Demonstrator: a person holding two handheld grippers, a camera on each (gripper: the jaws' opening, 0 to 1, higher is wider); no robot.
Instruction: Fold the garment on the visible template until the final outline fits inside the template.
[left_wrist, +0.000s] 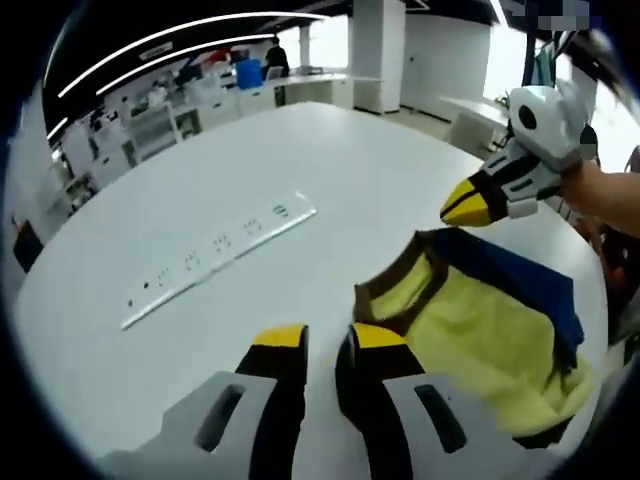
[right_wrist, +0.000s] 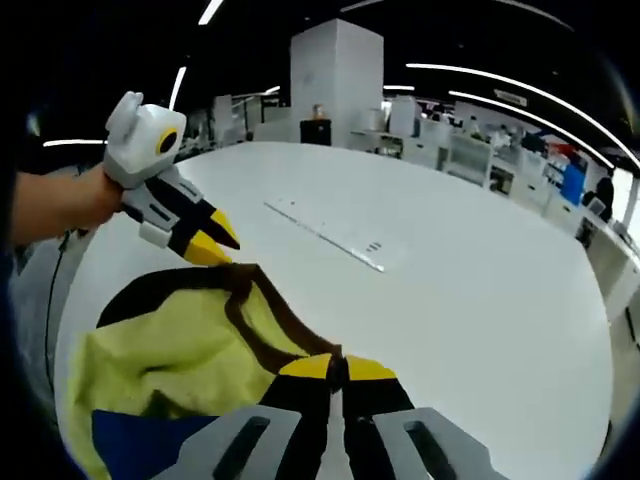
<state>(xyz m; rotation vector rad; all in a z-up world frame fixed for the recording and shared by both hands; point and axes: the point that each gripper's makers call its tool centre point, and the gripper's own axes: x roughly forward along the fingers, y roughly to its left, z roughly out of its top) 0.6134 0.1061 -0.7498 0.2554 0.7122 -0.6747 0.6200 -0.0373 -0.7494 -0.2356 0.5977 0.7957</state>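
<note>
Yellow-tipped fingers of the left gripper (left_wrist: 328, 340) stand a narrow gap apart over the white worktop (left_wrist: 300, 160), holding nothing, just left of the garment (left_wrist: 480, 320). In the right gripper view, the right gripper (right_wrist: 337, 368) has its fingers pressed together on the garment's brown edge (right_wrist: 280, 325). The garment, yellow with brown trim and a blue part, lies crumpled at the worktop's near edge, its long axis unclear. A white power strip (left_wrist: 215, 258) lies farther off.
</note>
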